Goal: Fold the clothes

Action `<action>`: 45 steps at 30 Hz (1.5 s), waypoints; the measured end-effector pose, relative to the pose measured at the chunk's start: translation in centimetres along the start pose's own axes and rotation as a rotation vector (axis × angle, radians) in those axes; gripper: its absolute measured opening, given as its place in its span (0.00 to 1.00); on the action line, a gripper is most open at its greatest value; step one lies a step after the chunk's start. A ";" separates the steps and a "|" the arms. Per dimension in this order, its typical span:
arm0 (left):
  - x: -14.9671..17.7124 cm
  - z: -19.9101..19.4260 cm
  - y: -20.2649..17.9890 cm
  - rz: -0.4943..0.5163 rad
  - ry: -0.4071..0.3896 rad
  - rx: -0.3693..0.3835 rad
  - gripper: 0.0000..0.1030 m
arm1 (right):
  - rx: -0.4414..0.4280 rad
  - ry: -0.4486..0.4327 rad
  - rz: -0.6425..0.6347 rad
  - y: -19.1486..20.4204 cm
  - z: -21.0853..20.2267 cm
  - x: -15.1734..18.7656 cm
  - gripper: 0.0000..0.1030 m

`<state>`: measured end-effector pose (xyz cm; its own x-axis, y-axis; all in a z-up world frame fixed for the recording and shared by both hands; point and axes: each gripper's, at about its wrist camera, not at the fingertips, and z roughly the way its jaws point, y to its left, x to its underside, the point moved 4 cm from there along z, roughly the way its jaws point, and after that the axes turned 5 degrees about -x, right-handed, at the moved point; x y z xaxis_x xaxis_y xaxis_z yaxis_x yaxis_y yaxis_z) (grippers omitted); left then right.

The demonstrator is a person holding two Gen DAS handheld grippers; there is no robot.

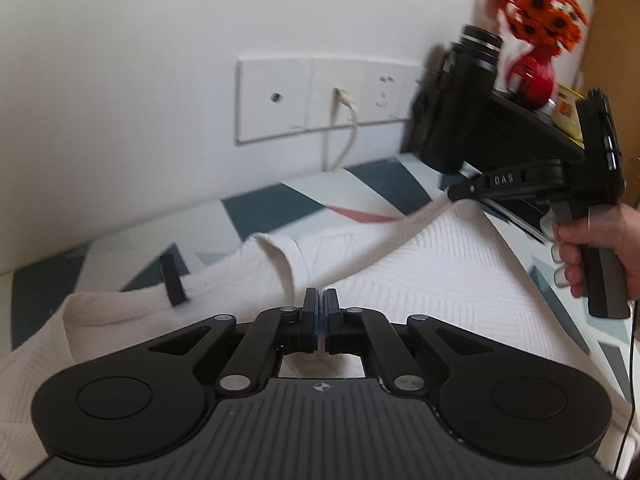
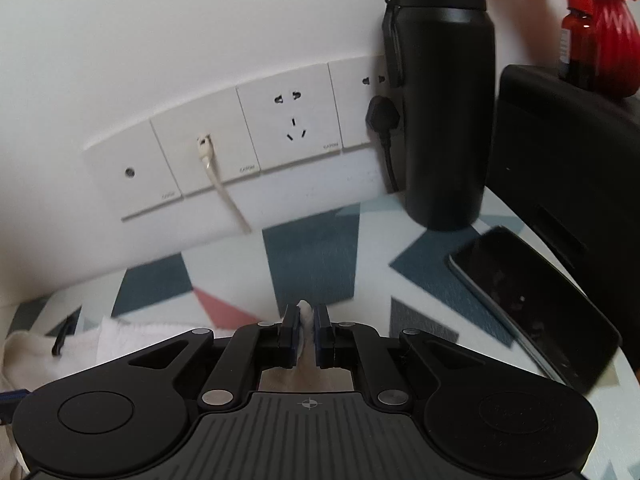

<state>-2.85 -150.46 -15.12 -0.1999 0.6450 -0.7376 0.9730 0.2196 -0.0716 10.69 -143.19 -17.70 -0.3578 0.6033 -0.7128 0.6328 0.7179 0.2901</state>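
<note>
Black flask (image 2: 444, 92) stands ahead-right of the tongs, vs. white wall. Wall sockets (image 2: 240, 148) straight ahead w/ beige cable (image 2: 218, 184) plugged in; black plug (image 2: 383, 116) just left of flask. Dark phone (image 2: 532, 300) lies flat on patterned tablecloth (image 2: 312, 256), right side. Red vase (image 1: 534, 76) w/ orange flowers (image 1: 540, 4) far right.

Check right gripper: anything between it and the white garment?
Nothing visible. The right gripper already pinches a fold of the white garment between its fingers. The black bottle and phone sit ahead and to the right, apart from the cloth.
</note>
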 end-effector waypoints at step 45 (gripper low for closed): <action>11.4 -3.6 1.0 -0.646 0.291 0.259 0.50 | -0.125 0.234 -0.289 2.8 -18.0 19.0 0.53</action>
<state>-4.58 -140.28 -21.20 -0.7274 0.6216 -0.2907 0.6408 0.4637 -0.6118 -6.67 -123.49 -18.95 -0.6651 0.4225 -0.6157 0.3994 0.8980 0.1848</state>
